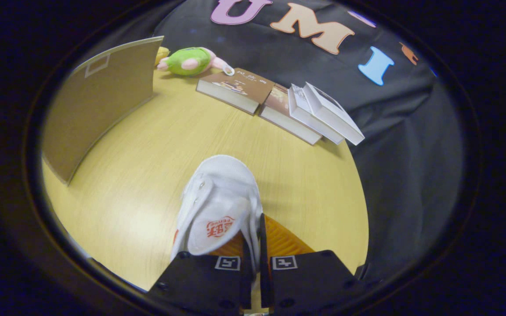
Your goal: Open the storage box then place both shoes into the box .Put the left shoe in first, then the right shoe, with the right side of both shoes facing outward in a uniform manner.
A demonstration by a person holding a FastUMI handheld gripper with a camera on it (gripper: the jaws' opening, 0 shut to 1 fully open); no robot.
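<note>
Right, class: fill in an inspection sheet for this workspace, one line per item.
Surface: wooden table, pale yellow grain.
Job's things: white shoe held between the fingers, toe pointing away; brown storage box beyond it, its lid state unclear.
Clutter: green and pink plush toy behind the box; row of books along the far edge.
Grippers: gripper shut on the shoe's side wall.
Cables: nothing seen.
Surroundings: black cloth wall.
</note>
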